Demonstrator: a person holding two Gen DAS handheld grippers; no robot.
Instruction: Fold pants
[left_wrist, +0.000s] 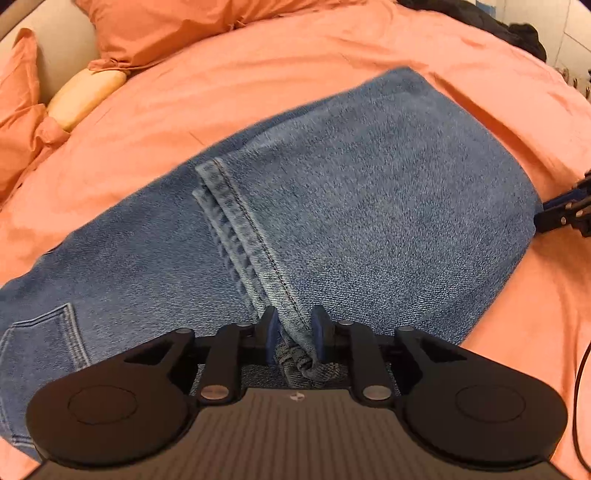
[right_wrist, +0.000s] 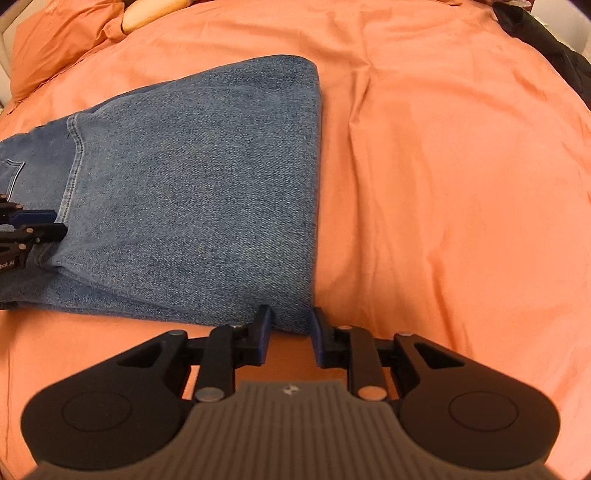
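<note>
Work surface: a bed covered by an orange duvet (right_wrist: 443, 184), lightly creased, with long wrinkles running away from the camera. At the head end lie orange pillows (left_wrist: 155, 29) and a pale yellow cushion (left_wrist: 85, 96) wedged beside them against a light-coloured headboard or wall. A dark heap of fabric (right_wrist: 546, 44) sits at the far right corner of the bed; what it is cannot be told. Pale wall panels show behind it.

Task item: blue denim pants (right_wrist: 192, 192) lie flat on the duvet, folded over so that the leg hems (left_wrist: 236, 229) rest across the seat area. A back pocket (left_wrist: 40, 343) shows at the left end. The folded edge on the right side is straight and clean.

Left gripper (left_wrist: 293, 332): jaws narrow, with the near end of the hem between the blue pads; the denim bunches up behind them. Whether the pads press on the cloth cannot be told.

Right gripper (right_wrist: 290, 325): jaws narrowly parted at the near corner of the fold. The denim corner lies just between the tips, with bare duvet visible in the gap; the pads do not grip it.
</note>
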